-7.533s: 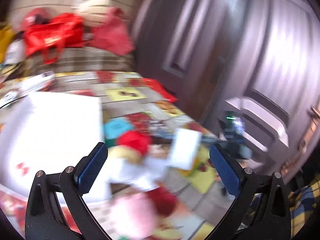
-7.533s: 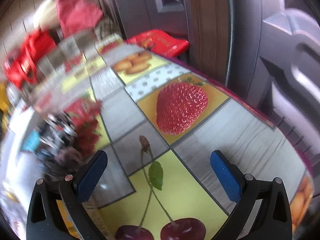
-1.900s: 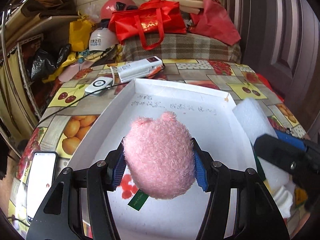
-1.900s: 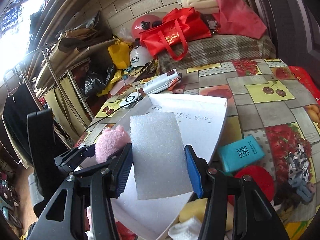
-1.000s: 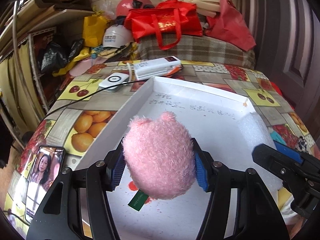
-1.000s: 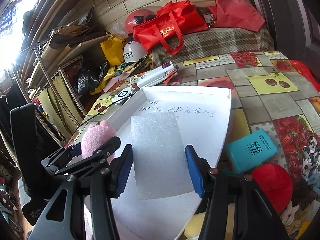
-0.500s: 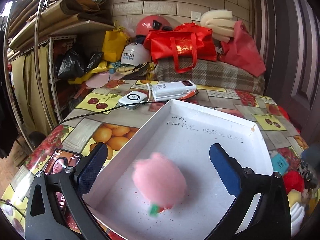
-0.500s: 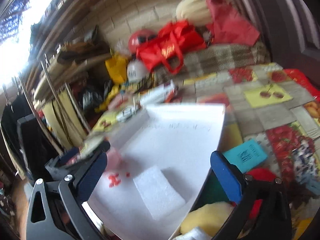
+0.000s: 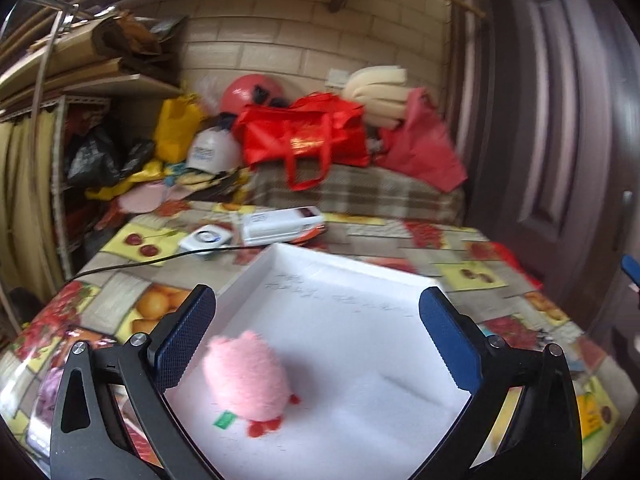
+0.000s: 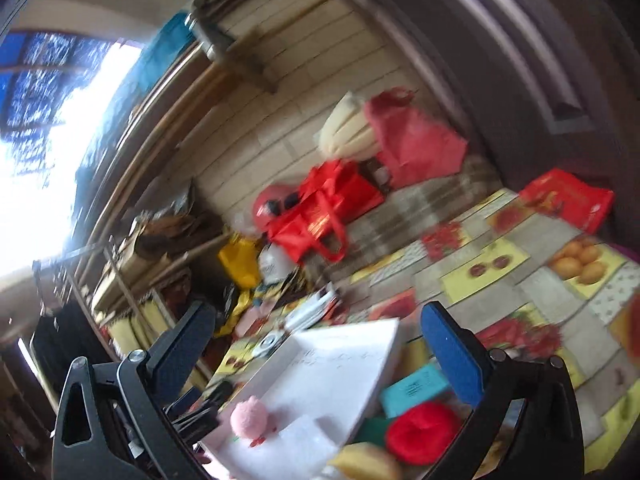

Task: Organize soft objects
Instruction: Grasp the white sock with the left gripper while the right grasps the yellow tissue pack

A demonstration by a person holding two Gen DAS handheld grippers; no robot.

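The left gripper (image 9: 316, 336) stands wide apart and grasps nothing; the pink plush toy (image 9: 248, 378) lies loose in the white tray (image 9: 340, 280), low between the fingers. The right gripper (image 10: 320, 344) is likewise spread and empty. In its tilted, blurred view the white foam block (image 10: 302, 432) lies just beside the toy, its edges hard to trace. A red soft ball (image 10: 424, 430) and a yellow piece (image 10: 366, 466), cut off below, sit outside the tray.
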